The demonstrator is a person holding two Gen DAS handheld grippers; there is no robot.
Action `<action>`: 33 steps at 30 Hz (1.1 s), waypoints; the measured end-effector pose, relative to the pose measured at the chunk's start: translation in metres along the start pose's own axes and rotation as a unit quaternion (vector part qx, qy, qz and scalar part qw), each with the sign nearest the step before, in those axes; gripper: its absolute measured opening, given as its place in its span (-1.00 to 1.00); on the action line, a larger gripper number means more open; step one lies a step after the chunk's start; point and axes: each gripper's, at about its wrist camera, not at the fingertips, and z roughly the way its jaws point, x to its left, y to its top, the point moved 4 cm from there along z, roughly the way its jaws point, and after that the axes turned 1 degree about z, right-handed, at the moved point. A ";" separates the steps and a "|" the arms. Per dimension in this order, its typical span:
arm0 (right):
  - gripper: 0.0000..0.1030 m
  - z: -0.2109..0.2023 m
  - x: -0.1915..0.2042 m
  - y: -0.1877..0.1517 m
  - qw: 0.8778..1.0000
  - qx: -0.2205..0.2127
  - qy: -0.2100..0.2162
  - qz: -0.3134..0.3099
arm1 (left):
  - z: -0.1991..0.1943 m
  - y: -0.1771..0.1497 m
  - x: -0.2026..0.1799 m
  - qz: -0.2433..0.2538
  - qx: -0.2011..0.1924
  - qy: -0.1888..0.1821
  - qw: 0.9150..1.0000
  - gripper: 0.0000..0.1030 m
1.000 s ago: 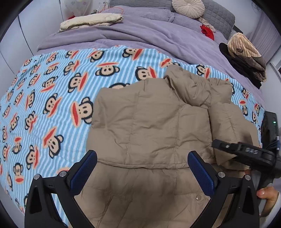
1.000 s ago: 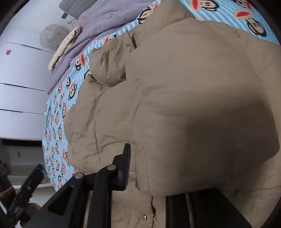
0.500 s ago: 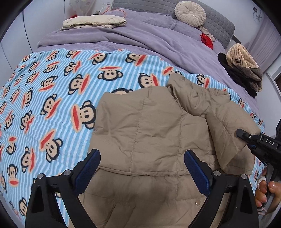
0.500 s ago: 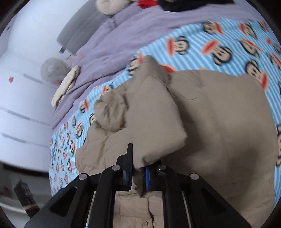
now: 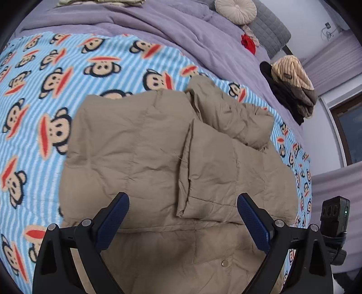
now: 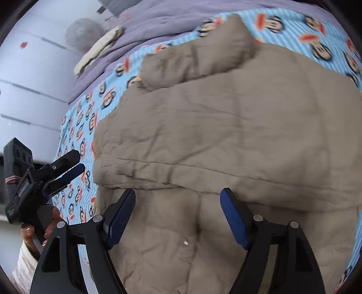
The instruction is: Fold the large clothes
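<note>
A large tan puffer jacket lies on the blue monkey-print blanket, both sleeves folded in over its body. It fills most of the right wrist view. My left gripper is open and empty, hovering over the jacket's lower part. My right gripper is open and empty above the jacket's hem near a snap button. The left gripper also shows at the left edge of the right wrist view, off the jacket.
A purple duvet covers the far bed. A round cushion, a red item and a pile of dark and striped clothes lie at the back right. White cupboards stand beyond the bed.
My right gripper let go of the right sleeve, which now lies folded across the jacket, and drew back toward the hem, open. My left gripper moved closer over the jacket.
</note>
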 end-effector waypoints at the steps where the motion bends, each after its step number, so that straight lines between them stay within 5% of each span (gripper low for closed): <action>1: 0.56 -0.007 -0.021 -0.002 1.000 -0.001 0.000 0.030 | 0.012 -0.001 -0.004 0.004 0.011 0.000 1.000 0.89; 4: 0.56 -0.032 -0.087 -0.009 0.992 -0.018 0.002 0.125 | 0.040 0.001 -0.015 0.018 0.034 0.003 0.999 0.53; 6: 0.55 -0.048 -0.126 -0.010 0.982 -0.040 -0.001 0.186 | 0.054 0.002 -0.020 0.017 0.052 -0.010 0.998 -0.35; 8: 0.35 -0.062 -0.156 -0.007 0.969 -0.075 0.012 0.235 | 0.059 -0.001 -0.022 0.010 0.057 -0.022 0.998 -0.61; 10: -0.85 -0.071 -0.178 0.002 0.961 -0.098 0.013 0.257 | 0.056 -0.007 -0.023 0.020 0.048 -0.016 0.999 -0.61; 18: -0.86 -0.042 -0.191 0.035 0.974 -0.080 -0.066 0.200 | 0.049 -0.025 -0.013 0.050 0.049 0.049 0.996 -0.61; 21: -0.86 -0.044 -0.192 0.034 0.975 -0.085 -0.062 0.197 | 0.020 -0.020 -0.004 0.074 0.024 0.099 0.992 -0.61; 26: -0.85 -0.040 -0.191 0.034 0.977 -0.083 -0.047 0.189 | -0.011 0.002 -0.009 0.100 -0.002 0.094 0.990 -0.61; 30: -0.85 -0.045 -0.195 0.028 0.977 -0.087 -0.048 0.187 | 0.012 0.022 -0.035 0.123 -0.011 0.078 0.989 -0.61; 33: -0.85 -0.050 -0.192 0.025 0.978 -0.085 -0.051 0.183 | 0.058 0.025 -0.041 0.143 0.005 0.128 0.981 -0.61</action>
